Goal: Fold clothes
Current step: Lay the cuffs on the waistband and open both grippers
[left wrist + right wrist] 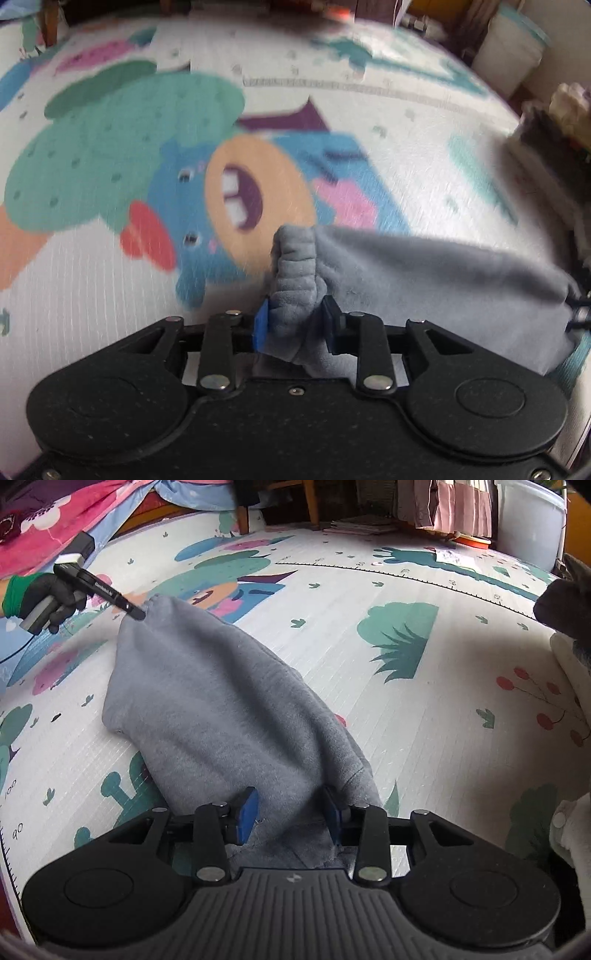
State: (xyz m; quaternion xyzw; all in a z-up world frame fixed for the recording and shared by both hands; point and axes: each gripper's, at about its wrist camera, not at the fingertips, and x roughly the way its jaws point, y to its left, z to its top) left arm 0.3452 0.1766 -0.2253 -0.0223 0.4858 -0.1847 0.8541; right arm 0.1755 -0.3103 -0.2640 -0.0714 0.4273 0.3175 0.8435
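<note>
A grey fleece garment is stretched across the cartoon play mat between my two grippers. In the left wrist view my left gripper is shut on the bunched, gathered edge of the garment, which runs off to the right. From the right wrist view that left gripper pinches the far corner, held by a black-gloved hand. My right gripper stands over the near end. Its blue pads are apart, and the cloth lies flat between and under them, not pinched.
A pile of clothes with a dark grey piece and white cloth sits at the mat's right edge, also seen as a stack. A white bin, chair legs and a pink blanket border the far side.
</note>
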